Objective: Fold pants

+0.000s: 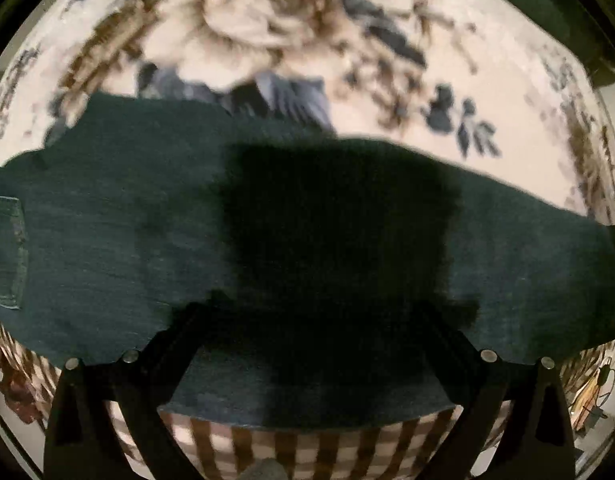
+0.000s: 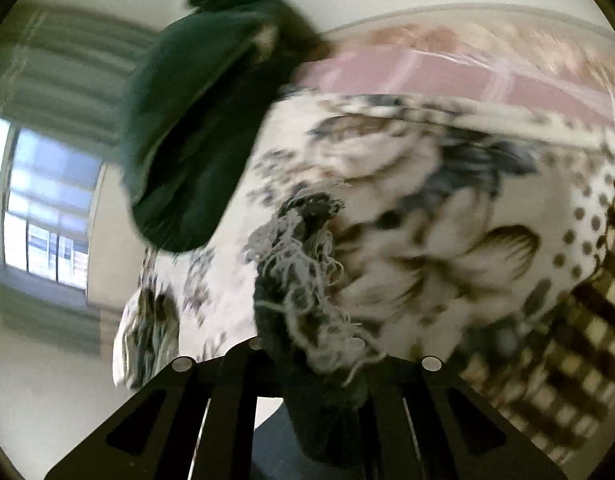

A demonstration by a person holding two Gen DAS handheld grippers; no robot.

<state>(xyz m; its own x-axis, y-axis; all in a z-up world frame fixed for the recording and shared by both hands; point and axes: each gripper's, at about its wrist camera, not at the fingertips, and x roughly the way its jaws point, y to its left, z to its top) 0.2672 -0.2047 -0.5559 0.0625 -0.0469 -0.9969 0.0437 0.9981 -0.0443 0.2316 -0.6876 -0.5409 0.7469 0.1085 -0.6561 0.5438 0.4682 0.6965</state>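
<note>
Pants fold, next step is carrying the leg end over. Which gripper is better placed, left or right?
Right. The right gripper is shut on the frayed hem of the dark pants, lifted off the floral bedspread. The left gripper is open over flat fabric, holding nothing.

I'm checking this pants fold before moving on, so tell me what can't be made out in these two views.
- Left wrist view: the middle of the dark green denim pants lies in black shadow; creases there are unreadable.
- Left wrist view: the pants' ends are cut off by the picture edges.
- Right wrist view: the frayed hem hides the fingertips of the right gripper.
- Right wrist view: motion blur smears the lifted leg.
- The left gripper stands open, empty.
</note>
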